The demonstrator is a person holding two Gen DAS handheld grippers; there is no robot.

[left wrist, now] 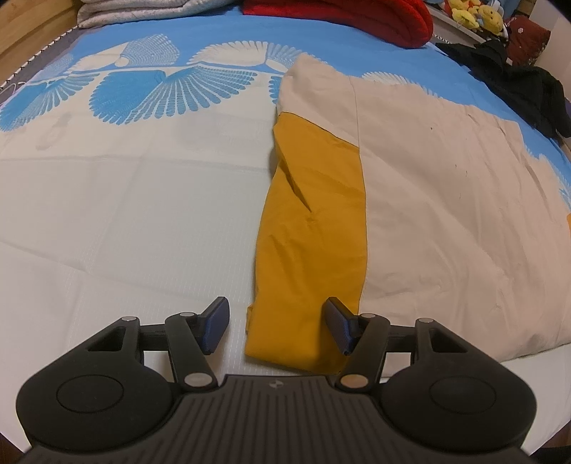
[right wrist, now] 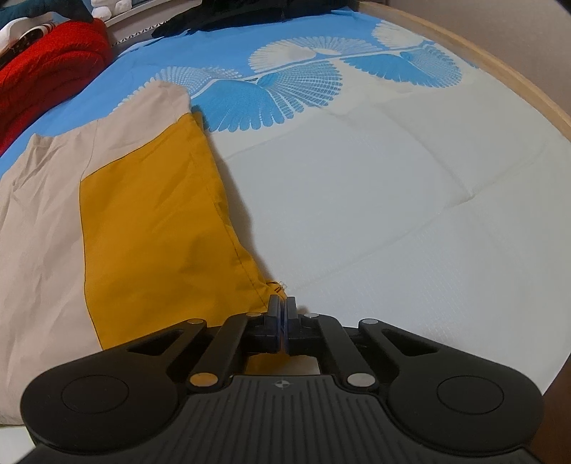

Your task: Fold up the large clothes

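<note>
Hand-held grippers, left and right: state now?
Left hand-held gripper: open, fingers either side of the yellow sleeve end, not gripping.
Right hand-held gripper: shut on the yellow sleeve edge.

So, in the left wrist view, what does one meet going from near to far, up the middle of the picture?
Open left tongs → yellow panel → beige garment top → blue bedsheet → red blanket.
</note>
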